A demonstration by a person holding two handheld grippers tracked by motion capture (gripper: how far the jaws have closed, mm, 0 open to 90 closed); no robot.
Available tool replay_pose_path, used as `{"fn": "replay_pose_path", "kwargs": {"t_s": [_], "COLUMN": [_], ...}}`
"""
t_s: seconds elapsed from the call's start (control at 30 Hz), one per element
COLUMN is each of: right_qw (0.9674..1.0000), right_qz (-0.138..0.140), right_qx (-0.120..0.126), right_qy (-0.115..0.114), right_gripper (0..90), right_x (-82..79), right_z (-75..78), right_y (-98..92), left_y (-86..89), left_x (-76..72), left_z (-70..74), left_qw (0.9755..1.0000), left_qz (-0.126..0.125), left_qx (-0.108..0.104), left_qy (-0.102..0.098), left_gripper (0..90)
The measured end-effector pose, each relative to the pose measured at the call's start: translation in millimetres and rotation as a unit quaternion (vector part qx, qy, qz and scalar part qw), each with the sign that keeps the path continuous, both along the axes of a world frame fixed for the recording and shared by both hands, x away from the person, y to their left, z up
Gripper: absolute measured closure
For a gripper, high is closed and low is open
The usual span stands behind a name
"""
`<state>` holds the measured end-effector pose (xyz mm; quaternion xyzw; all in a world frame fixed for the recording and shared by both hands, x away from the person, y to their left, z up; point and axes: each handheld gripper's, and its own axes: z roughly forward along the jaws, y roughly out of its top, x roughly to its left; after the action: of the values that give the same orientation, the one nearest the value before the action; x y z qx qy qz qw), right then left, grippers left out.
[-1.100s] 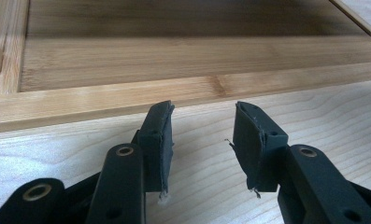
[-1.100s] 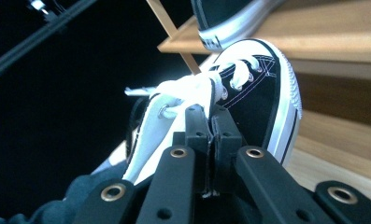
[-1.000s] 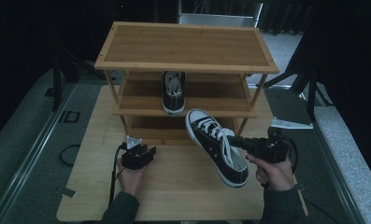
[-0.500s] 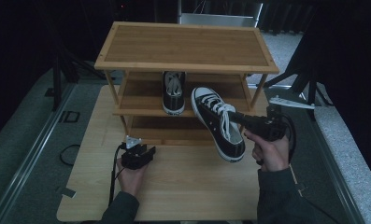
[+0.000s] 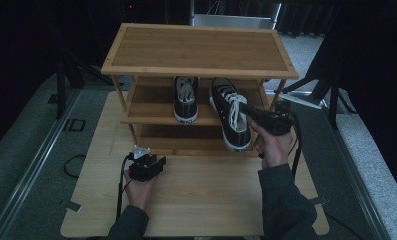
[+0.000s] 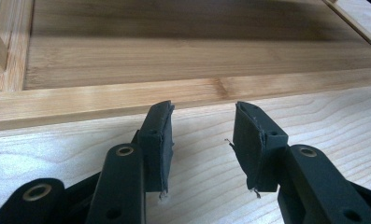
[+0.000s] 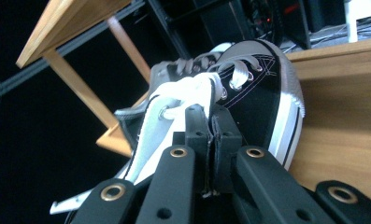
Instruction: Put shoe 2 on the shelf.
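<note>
While the right gripper (image 5: 247,111) pinches the side wall of a black canvas sneaker (image 5: 229,119) near its white laces, its jaws pressed together on the fabric, the shoe hangs tilted at the front of the wooden rack's (image 5: 198,47) middle shelf, heel toward the person. Just left of it, a matching sneaker (image 5: 185,98) rests on that shelf. Well apart, the left gripper (image 6: 202,140) lies on the pale table (image 5: 206,190), fingers spread with nothing between them, facing the rack's bottom shelf.
</note>
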<state>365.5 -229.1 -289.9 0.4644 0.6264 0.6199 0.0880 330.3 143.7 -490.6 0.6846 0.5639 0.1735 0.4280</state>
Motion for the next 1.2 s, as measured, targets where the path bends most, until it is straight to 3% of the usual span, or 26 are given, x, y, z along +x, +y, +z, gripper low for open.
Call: {"fn": "replay_pose_path", "kwargs": {"t_s": [0.2,0.57,0.83,0.97,1.2], "right_qw": [0.9994,0.9983,0.9981,0.9974,0.9964], "right_qz": [-0.019,-0.045,-0.055,-0.057,-0.084], "right_qx": [0.028,0.034,0.029,0.042,0.007], "right_qy": [-0.006,-0.014,0.0,0.008,0.001], "right_gripper": [88.3,88.3,88.2,88.3,88.0], "right_x": [16.0,38.9,54.7,59.8,68.8], "right_z": [-6.7,-13.9,-20.7,-23.7,-25.8], "right_y": [6.4,20.1,30.8,35.4,49.2], "left_y": [-1.0,1.6,1.8,1.2,4.1], "left_x": [0.9,-0.6,-0.8,-1.5,-2.5], "left_z": [-1.1,0.6,0.5,0.9,1.4], "left_qw": [1.0,1.0,1.0,1.0,0.9999], "left_qz": [-0.004,0.0,0.0,-0.004,0.0], "left_qx": [-0.005,-0.009,-0.009,-0.009,-0.017], "left_qy": [0.004,0.001,0.001,0.001,0.002], "left_gripper": [57.9,57.9,57.9,57.8,57.9]}}
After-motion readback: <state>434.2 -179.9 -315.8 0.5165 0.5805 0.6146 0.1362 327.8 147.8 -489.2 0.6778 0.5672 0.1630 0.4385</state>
